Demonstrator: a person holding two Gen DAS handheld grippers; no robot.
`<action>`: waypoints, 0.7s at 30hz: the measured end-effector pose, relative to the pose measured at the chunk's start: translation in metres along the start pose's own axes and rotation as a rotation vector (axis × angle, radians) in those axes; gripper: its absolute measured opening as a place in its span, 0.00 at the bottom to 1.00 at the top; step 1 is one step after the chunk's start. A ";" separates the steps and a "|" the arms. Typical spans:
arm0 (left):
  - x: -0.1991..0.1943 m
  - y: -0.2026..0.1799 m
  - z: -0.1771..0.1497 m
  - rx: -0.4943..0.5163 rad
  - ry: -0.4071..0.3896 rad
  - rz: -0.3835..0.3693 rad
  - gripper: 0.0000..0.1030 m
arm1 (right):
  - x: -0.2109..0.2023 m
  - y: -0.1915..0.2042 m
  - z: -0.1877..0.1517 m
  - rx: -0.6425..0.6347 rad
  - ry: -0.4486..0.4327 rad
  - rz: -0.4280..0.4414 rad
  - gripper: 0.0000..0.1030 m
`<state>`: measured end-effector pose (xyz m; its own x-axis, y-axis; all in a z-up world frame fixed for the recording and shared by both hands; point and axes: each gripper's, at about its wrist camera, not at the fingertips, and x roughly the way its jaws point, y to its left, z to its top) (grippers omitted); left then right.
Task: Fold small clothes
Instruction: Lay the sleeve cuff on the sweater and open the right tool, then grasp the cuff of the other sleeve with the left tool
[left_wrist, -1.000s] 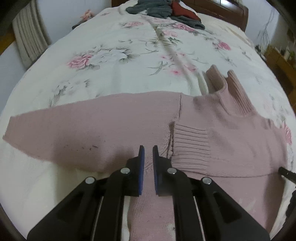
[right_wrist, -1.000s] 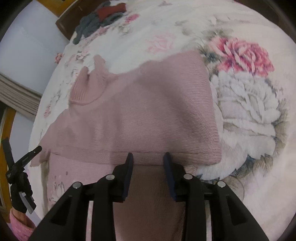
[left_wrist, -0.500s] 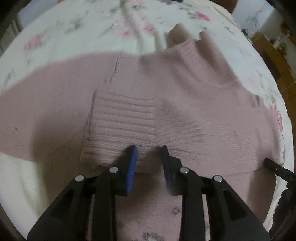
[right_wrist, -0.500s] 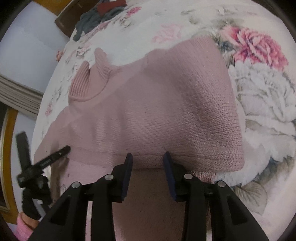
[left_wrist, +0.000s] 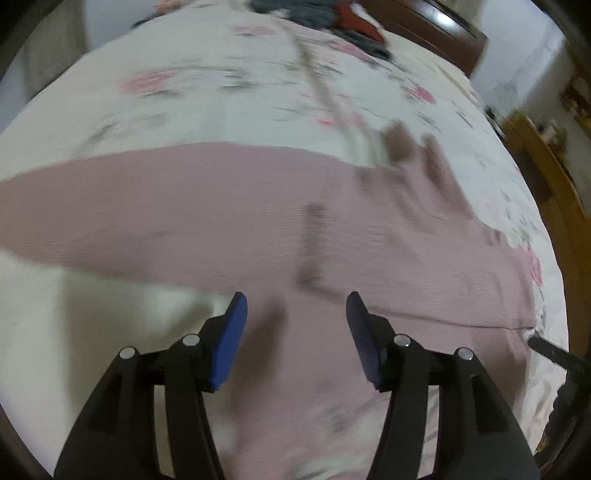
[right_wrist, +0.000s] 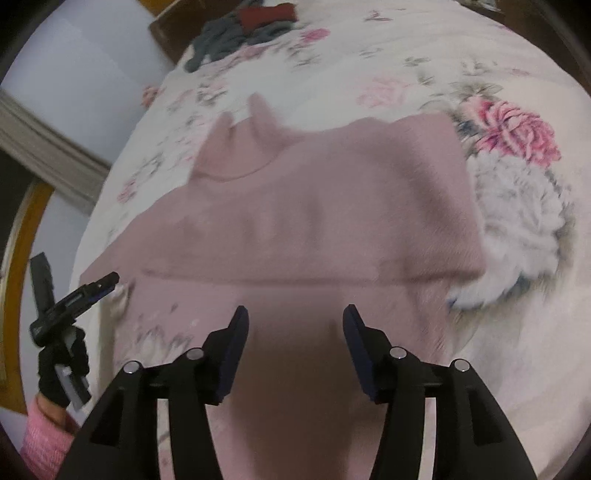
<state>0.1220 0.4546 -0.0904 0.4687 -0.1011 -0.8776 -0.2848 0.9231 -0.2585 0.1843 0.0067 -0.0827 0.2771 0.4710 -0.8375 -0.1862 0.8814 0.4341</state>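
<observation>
Blue-padded black fingers of the left gripper (left_wrist: 296, 310) stand wide apart with nothing between them, hovering just above the pink knitted sweater (left_wrist: 229, 206). Those of the right gripper (right_wrist: 294, 325) are spread just as wide and likewise hold nothing; they hang over the lower part of the same garment.

From the left wrist view, the sweater lies flat across the white bedspread printed with pink flowers (left_wrist: 207, 110), one long sleeve stretched out to the left and a folded layer crossing the body just ahead of the fingertips. Motion blur smears the knit here, so finer details cannot be made out. From the right wrist view, the ribbed turtleneck collar (right_wrist: 236, 147) points away toward the far side of the bed, and a folded edge runs straight across the sweater just beyond the fingers.

At the far end of the bedspread sits a heap of grey and red clothes (right_wrist: 240, 33), well apart from the sweater. A pink knitted cuff (right_wrist: 40, 439) shows low on the left.
</observation>
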 end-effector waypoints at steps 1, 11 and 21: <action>-0.006 0.017 -0.002 -0.030 -0.002 0.011 0.54 | 0.000 0.004 -0.004 -0.004 0.003 0.008 0.52; -0.039 0.208 -0.007 -0.414 -0.070 0.079 0.53 | 0.027 0.042 -0.035 -0.041 0.066 0.029 0.52; -0.028 0.263 0.011 -0.647 -0.190 -0.060 0.51 | 0.046 0.039 -0.034 -0.032 0.097 -0.020 0.52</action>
<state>0.0433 0.7042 -0.1296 0.6214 -0.0232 -0.7831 -0.6695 0.5035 -0.5462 0.1574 0.0620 -0.1157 0.1884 0.4465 -0.8747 -0.2122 0.8881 0.4077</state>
